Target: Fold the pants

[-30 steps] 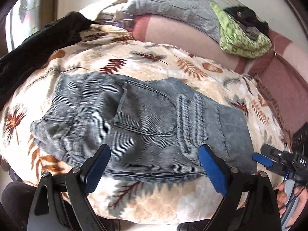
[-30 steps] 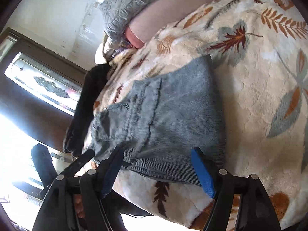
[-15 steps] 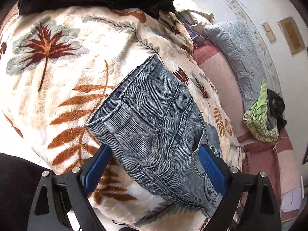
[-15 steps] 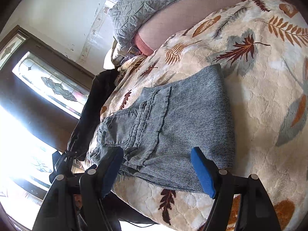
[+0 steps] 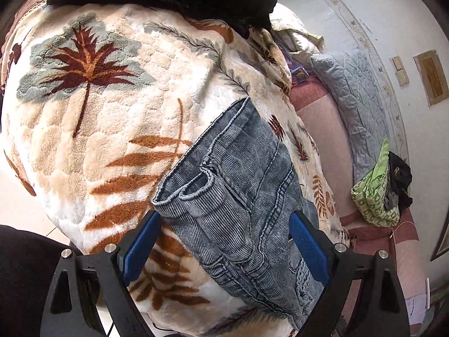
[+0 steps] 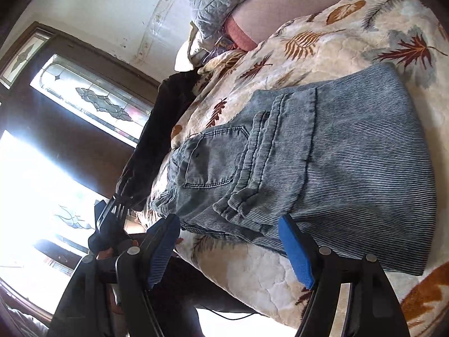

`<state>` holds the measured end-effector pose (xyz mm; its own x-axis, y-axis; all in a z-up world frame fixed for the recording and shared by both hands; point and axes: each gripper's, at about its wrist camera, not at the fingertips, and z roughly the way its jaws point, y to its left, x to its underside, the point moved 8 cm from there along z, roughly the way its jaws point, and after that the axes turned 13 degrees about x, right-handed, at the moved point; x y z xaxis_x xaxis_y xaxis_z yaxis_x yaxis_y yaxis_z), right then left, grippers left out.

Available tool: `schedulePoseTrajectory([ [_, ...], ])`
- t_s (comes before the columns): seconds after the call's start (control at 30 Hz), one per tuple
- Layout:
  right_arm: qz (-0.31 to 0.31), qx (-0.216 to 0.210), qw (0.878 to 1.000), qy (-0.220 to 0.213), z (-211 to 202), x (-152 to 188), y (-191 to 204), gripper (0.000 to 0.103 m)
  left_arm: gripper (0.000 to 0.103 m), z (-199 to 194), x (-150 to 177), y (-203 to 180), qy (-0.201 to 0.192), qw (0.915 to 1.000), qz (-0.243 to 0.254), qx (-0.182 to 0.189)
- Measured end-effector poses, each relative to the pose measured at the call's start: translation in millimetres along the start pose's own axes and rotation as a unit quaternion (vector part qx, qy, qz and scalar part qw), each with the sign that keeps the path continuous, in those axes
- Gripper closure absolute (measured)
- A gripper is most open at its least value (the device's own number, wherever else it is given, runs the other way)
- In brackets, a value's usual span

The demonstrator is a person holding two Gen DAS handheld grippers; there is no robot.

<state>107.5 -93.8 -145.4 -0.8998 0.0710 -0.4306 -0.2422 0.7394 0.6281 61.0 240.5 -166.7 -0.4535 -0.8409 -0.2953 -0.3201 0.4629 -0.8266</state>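
Folded pants are laid at the blanket edge; left gripper and right gripper fingers are held apart, clamping nothing

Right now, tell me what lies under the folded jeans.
The folded jeans rest on a cream leaf-print blanket, which shows all around them. Whatever lies directly beneath the denim is covered.

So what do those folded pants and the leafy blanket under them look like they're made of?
Folded pants: likely washed blue-grey denim or fine corduroy, going by the thin ribbed lines, faded patches, stitched seams and patch pocket; matte finish.
Blanket: probably plush synthetic fleece, given the fuzzy, embossed pile and printed leaves.
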Motion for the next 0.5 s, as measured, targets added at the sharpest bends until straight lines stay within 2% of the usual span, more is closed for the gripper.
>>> schedulePoseTrajectory([
  [0.07,-0.004,-0.008,1.000,0.002,6.3,-3.0,12.6,0.027,0.010,5.6,-3.6,2.8,0.004,0.9998,-0.014,0.009],
  [0.13,-0.004,-0.017,1.000,0.003,13.7,-8.7,27.2,0.027,0.014,7.8,-8.5,-3.2,-0.003,0.9998,0.001,0.019],
  [0.17,-0.003,-0.022,1.000,0.005,18.7,-11.7,34.6,0.027,0.031,9.0,-10.4,-5.5,-0.003,0.9998,0.007,0.018],
  [0.2,-0.005,-0.021,1.000,0.006,23.8,-15.3,42.0,0.027,0.040,11.6,-12.7,-8.0,-0.002,0.9998,0.015,0.013],
  [0.23,-0.008,-0.019,1.000,0.007,29.3,-18.9,49.1,0.027,0.056,12.6,-14.5,-8.4,-0.003,0.9997,0.023,0.006],
  [0.3,-0.006,-0.021,1.000,0.019,42.7,-25.3,62.2,0.027,0.068,14.8,-17.0,-4.0,-0.001,0.9996,0.028,-0.001],
  [0.4,0.005,-0.030,0.998,0.053,66.4,-31.8,80.0,0.027,0.074,14.4,-17.3,4.0,0.000,0.9997,0.025,0.004],
  [0.5,0.023,0.017,0.995,0.094,100.2,-36.4,78.3,0.027,0.074,12.8,-16.5,6.0,-0.001,0.9995,0.029,0.007],
])
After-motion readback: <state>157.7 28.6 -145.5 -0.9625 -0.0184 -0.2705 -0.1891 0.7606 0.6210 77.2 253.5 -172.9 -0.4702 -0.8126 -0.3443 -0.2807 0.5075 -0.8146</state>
